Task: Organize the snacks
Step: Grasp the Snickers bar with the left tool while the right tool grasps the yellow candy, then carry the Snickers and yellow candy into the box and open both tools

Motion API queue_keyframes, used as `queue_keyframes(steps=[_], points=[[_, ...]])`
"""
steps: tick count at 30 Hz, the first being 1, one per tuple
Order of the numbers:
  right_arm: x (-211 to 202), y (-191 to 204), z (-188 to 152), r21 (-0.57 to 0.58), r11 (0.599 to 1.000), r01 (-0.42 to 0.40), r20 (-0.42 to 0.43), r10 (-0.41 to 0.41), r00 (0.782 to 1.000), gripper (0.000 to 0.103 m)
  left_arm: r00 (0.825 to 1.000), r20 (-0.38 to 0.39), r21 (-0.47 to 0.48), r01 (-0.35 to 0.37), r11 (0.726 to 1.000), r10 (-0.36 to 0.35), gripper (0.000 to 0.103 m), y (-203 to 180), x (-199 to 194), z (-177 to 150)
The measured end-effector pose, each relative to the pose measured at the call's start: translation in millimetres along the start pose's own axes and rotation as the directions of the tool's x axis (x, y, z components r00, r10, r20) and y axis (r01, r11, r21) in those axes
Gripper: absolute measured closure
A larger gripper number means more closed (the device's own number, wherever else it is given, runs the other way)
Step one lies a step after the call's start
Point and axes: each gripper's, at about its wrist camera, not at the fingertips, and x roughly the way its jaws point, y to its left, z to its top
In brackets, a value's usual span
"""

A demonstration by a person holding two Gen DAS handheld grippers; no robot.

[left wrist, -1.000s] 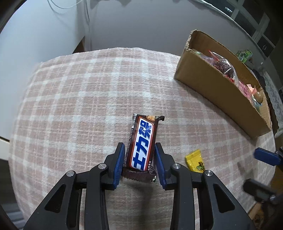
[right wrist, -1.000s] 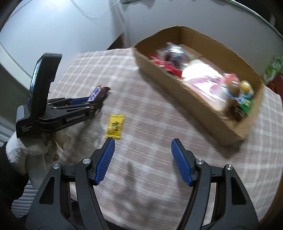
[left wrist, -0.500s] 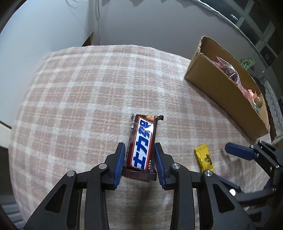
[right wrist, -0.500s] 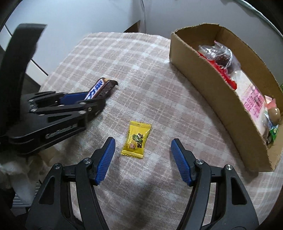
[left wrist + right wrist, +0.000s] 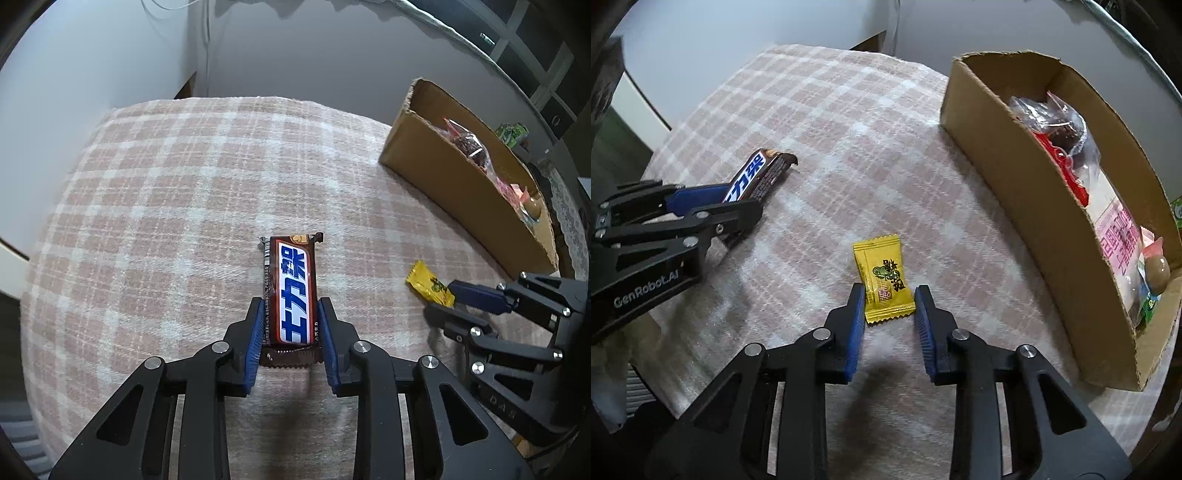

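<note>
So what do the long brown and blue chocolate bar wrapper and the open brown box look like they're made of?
The chocolate bar wrapper looks like glossy plastic or foil film: it shines and has crimped, serrated end seals. The open brown box looks like matte corrugated cardboard, with a rough, torn-looking top edge and a dull tan face.

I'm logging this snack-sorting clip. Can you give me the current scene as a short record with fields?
surface: checked tablecloth
left gripper: closed on the chocolate bar, jaws just tightened
right gripper: jaws just closed onto the yellow candy packet
cardboard box: open, already holds several wrapped snacks
both held snacks: outside the box, at the cloth
</note>
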Motion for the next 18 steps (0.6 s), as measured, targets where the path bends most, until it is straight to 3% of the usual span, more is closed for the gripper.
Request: queue_keyframes(steps=[10,18], points=[[-18.3,-13.6,-1.3,0.046,0.999,-0.029,0.035,0.027,0.999,0.075,0.999,0.030,-0.023,0.043,0.999,-0.043,0.076,-14.0,-0.5,13.9],[-49.3,-25.2,-0.2,0.085,0.994,-0.073,0.094,0.065,0.993,0.076,0.994,0.080,-0.001,0.070,0.998,-0.070,0.076,-21.0,-28.4,23.7]])
